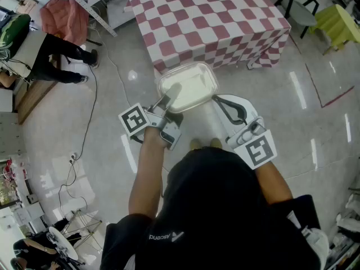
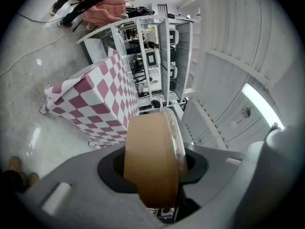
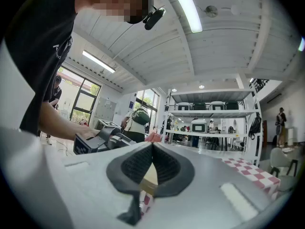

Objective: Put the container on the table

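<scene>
Container: a shallow tan rectangular container with a clear plastic lid [image 1: 188, 86], held in the air over the glossy floor [image 1: 112, 122]; it is not on anything yet.
Goal surface: the counter draped in a red-and-white checked cloth [image 1: 208, 21] lies straight ahead of the person. In the head view its near edge sits just beyond the container's far rim.
Key relation: the container has to travel forward, away from the body, to get over the cloth. Its long axis runs left to right, roughly along the counter's near edge.
Left gripper [image 1: 169, 97]: its fingers [image 2: 107, 168] are clamped on the container's near-left corner. In the left gripper view the tan wall and clear lid rim fill the gap between them.
Right gripper [image 1: 219, 98]: its fingers [image 3: 136, 166] are drawn almost fully together at the container's right end. A thin tan sliver shows between the pads, which I take to be the container's rim.
Nearer hand: neither; both hold the near side, so the far rim should reach the counter first.
Look of the container: pale, opaque tan body with rounded corners and a glossy see-through lid seated on top. I cannot tell what is inside.
Judgement: still in carry, with the set-down not yet begun.
</scene>
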### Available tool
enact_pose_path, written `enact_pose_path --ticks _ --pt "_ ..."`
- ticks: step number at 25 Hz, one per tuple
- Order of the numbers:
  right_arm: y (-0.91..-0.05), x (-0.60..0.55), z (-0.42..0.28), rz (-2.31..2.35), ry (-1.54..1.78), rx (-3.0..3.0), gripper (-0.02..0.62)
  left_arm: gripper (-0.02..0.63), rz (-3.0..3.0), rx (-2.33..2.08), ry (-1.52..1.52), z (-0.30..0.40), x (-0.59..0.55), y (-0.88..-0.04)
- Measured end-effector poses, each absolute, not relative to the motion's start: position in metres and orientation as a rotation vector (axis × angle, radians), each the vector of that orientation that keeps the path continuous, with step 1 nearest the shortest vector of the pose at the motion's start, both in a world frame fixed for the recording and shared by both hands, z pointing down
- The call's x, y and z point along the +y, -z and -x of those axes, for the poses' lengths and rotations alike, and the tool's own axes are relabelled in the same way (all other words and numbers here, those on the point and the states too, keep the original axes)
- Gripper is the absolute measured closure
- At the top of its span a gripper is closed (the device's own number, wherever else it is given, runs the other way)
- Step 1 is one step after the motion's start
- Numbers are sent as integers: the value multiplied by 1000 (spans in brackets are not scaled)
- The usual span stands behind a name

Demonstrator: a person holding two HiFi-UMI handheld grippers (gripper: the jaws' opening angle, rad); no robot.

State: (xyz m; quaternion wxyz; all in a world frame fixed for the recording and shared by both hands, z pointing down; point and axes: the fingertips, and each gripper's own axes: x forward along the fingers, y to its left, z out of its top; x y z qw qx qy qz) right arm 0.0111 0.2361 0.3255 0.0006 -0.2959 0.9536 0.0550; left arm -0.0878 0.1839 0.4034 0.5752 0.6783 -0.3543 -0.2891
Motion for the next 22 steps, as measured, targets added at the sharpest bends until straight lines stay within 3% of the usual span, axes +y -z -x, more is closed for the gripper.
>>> enact_pose_path --ticks 22 --pt "-335 194 48 1067 -192 2962 592 425 -1599 -744 681 149 132 -415"
